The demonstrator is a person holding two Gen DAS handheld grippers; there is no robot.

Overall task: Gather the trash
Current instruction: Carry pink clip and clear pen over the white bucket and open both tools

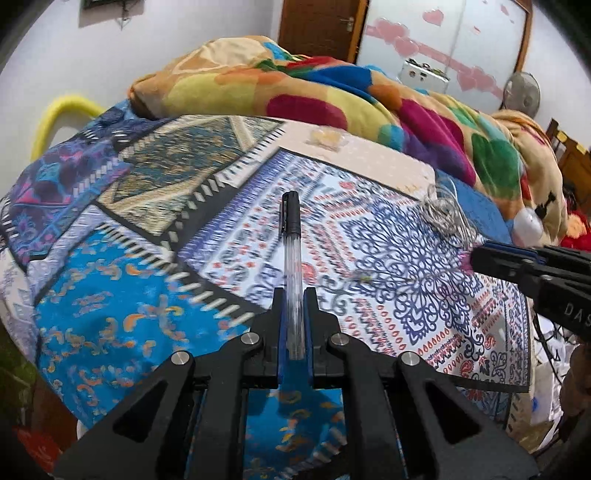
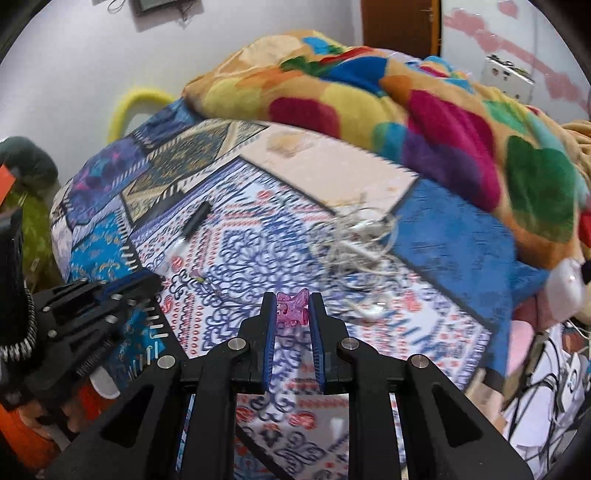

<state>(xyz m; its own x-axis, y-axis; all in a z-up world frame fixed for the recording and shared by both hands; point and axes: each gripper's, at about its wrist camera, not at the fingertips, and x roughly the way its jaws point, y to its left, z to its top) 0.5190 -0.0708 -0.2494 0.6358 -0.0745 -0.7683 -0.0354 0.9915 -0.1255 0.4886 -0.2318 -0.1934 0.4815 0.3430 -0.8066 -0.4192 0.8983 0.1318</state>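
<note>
1. The left gripper is clamping a clear pen, its long axis pointing forward over the patterned bedspread, black cap outermost
2. The right gripper is pinching a pink hair clip above the bedspread

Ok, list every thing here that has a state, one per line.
Pen: capped, clamped in left hand-held gripper, sticking out forward over the bed.
Pink clip: pinched at the tips of the right hand-held gripper.
Tangled white cable: loose on the bedspread, not held.
Blanket: bunched at the far side of the bed.
Door: shut.
</note>
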